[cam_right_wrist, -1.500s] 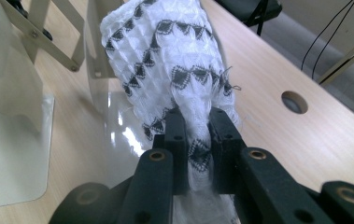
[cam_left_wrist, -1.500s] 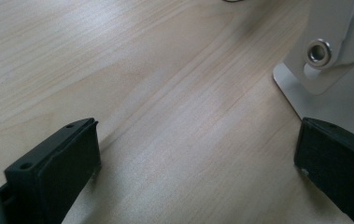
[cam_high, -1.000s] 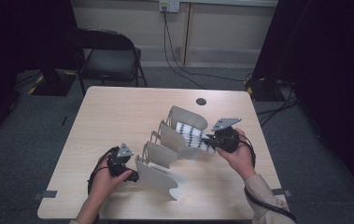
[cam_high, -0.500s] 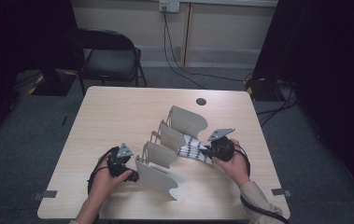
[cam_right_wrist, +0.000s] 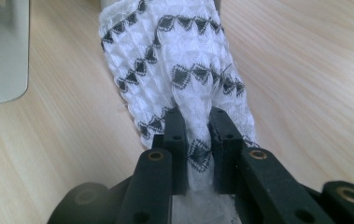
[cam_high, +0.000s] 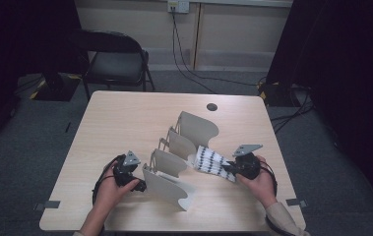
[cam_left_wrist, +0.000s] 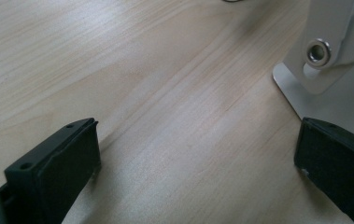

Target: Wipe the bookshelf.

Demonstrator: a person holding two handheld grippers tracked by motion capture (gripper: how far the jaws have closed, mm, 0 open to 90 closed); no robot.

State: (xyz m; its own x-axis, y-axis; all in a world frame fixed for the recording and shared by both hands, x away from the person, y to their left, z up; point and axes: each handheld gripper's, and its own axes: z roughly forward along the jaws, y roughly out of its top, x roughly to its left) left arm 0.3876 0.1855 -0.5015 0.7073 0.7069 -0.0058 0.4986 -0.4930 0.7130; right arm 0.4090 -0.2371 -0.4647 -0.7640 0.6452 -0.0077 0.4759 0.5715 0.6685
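And here we have the white rack (cam_high: 174, 169) with its row of curved dividers sitting on the wooden table (cam_high: 125, 118), and everything hangs off that rack. To its right, our right gripper (cam_high: 229, 169) has its jaws pinched tight on a white cloth with black diamond rows (cam_high: 212, 161). In the right gripper view the cloth (cam_right_wrist: 179, 70) bunches between the two black jaws of the right gripper (cam_right_wrist: 198, 126) and fans out beyond them over the wood. The far end of the cloth reaches in among the rack's dividers, near the middle ones, while the gripped end lies out to the rack's right side, low over the table. Over on the rack's left, our left gripper (cam_high: 137, 186) sits right up against the nearest divider. Its own view shows the left gripper (cam_left_wrist: 195, 149) with jaws spread wide and nothing but bare tabletop between them; the rack's white foot with a metal rivet (cam_left_wrist: 318, 50) stands just beside the right-hand jaw. Whether that jaw touches the rack, we can't tell.
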